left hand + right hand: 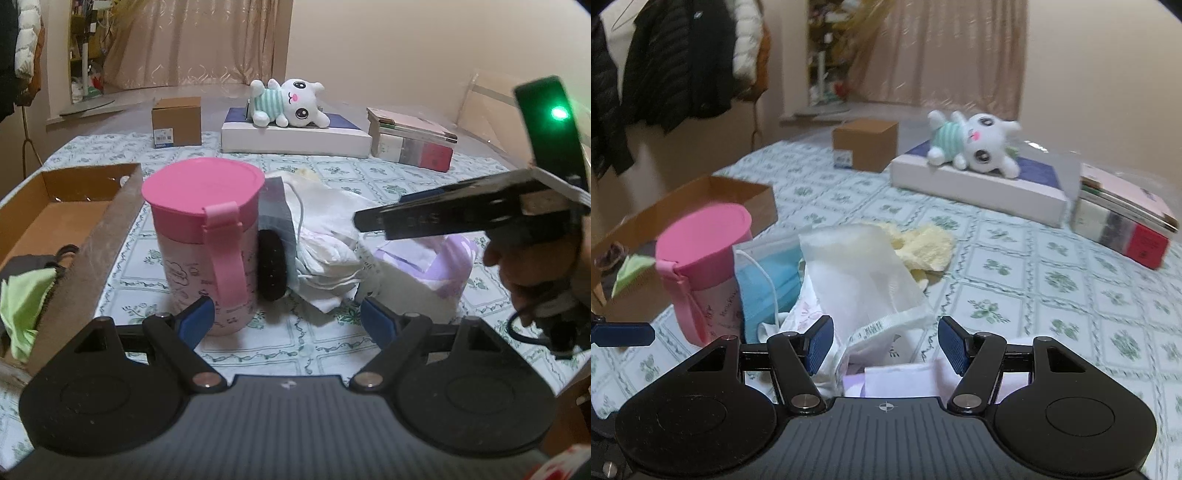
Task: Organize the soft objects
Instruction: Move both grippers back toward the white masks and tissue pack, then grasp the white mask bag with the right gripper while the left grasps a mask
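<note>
Your left gripper (286,319) hovers low over the green-patterned tablecloth (369,177), its blue-padded fingers (195,319) spread wide with nothing between them. A bare strip of cloth lies directly ahead of it. To its left the tall wall of the open brown cardboard tray (92,236) closes that side; a lime-green cloth (22,306) lies inside.

Just in front stands the pink-lidded cup with a pink strap (203,240), touching a black round puff (271,269) and the heap of white soft cloths (328,254). That is your task pile, mid-table, beside a lilac pouch (454,266).

Your right gripper (884,347) also has its fingers apart, empty, poised right over the white mesh bag (864,273) on that pile. Only this view shows the pale blue face mask (768,280) leaning on the cup and the yellow fluffy cloth (923,247) behind the heap. Open cloth stretches to its right.

At the far edge sit a white plush cat in a striped shirt (291,101) on a flat white box (295,140), a small brown carton (177,122) and stacked books (413,144). Dark jackets (665,66) hang at the wall, beside beige curtains (953,51).
</note>
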Tool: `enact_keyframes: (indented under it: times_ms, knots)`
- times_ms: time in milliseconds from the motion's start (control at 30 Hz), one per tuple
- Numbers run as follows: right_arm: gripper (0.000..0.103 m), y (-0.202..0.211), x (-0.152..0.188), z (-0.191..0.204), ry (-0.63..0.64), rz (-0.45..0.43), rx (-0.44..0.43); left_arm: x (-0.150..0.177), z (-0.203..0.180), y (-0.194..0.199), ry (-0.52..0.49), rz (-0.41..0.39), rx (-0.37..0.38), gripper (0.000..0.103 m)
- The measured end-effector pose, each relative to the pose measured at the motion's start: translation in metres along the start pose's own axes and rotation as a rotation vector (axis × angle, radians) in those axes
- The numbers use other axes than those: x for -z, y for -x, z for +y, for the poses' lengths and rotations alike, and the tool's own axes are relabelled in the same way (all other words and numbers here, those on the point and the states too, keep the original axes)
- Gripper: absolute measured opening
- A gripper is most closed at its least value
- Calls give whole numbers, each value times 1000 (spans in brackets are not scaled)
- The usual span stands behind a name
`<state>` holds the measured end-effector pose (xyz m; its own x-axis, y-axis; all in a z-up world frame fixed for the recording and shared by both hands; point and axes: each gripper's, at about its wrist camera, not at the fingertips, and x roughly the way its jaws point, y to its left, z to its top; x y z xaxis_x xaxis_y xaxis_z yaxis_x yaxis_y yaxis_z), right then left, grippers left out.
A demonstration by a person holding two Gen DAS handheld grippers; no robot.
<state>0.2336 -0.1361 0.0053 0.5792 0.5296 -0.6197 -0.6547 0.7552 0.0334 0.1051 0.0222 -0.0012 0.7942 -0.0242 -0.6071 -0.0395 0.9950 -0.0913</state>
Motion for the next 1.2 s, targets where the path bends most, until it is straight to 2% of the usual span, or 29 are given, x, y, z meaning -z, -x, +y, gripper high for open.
enact_keyframes:
  times_ms: [267,300,333,400,500,667,833,1000,1100,1200]
  knots:
    - [62,-36,-7,0,74,64,-20,5,7,-9,70,-7,-24,85]
    - [59,-38,-6,0,76,69,-16,5,8,-9,79,-8,-27,85]
    - [39,-39,-6,1,77,72,-23,6,9,-9,85,-10,-29,85]
    - [17,-38,-5,1,79,73,-11,7,9,-8,90,-12,-34,85]
    - [7,-27,-4,0,55,51,-5,9,8,-7,90,-7,-30,85]
    - [5,13,-3,-5,-30,-22,-3,11,-2,-4,72,-4,-1,83]
    - [5,56,4,-15,-100,-93,79,8,-15,-4,31,-15,36,77]
    - [5,85,19,-29,-181,-115,147,-1,-32,-14,-28,-35,68,65]
    - [5,93,29,-33,-205,-114,167,-10,-38,-26,-7,-55,69,56]
    - [5,96,35,-35,-217,-115,177,-18,-40,-40,25,-57,33,46]
